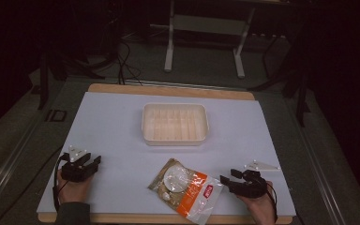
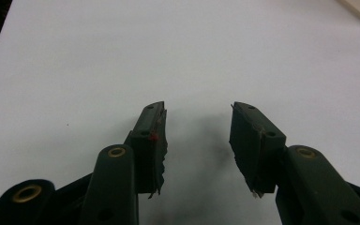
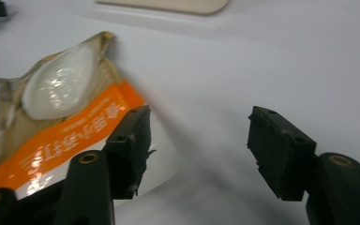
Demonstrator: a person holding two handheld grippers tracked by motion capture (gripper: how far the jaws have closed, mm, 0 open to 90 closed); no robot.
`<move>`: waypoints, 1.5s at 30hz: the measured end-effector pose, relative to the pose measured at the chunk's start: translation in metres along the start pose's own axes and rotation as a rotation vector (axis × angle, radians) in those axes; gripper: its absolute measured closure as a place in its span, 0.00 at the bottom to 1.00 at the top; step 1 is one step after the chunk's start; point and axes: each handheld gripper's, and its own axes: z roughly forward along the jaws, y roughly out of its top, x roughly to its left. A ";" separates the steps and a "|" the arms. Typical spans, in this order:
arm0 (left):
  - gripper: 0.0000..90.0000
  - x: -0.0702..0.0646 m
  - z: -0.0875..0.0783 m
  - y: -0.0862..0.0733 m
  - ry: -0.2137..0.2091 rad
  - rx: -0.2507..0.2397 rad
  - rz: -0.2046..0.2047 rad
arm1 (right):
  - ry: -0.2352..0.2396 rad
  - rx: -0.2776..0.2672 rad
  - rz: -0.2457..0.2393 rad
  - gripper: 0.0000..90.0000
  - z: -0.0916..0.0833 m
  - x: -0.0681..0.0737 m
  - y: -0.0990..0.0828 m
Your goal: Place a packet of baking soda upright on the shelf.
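Two hand-held grippers are out on the counter, one in each of your hands. Start at the left. Your left hand-held gripper sits low near the front left corner of the white counter top. Its two black jaws are spread apart and point in toward the middle. In the left gripper view you see bare white counter between the jaws of that left hand-held gripper, and nothing is caught in them. Your left hand wraps around its body from below.

Move to the middle. A cream tray sits farther back on the counter, well apart from both grippers. It has low walls and thin ridges on its floor. Closer to you lies a snack bag, flat on the counter and turned at a slant. It is clear and tan with an orange band and a small red mark. A pale round thing shows through the clear part. In the right gripper view the snack bag lies to the left, and one black jaw sits over its white edge.

Now the right. Your right hand-held gripper is just beside the bag's right edge. Its jaws are wide apart and hold nothing. Bare counter shows between the jaws of the right hand-held gripper. Your right hand holds it near the front right corner.
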 end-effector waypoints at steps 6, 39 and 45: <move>0.62 0.000 0.000 0.000 0.000 -0.001 0.000 | 0.058 0.021 0.005 0.35 0.003 0.006 -0.009; 0.61 -0.001 0.000 0.000 0.010 -0.007 0.003 | 0.333 0.145 0.044 0.59 0.036 0.040 -0.028; 0.61 -0.001 0.000 0.000 0.011 -0.007 0.005 | 0.352 0.153 0.037 0.75 0.040 0.043 -0.026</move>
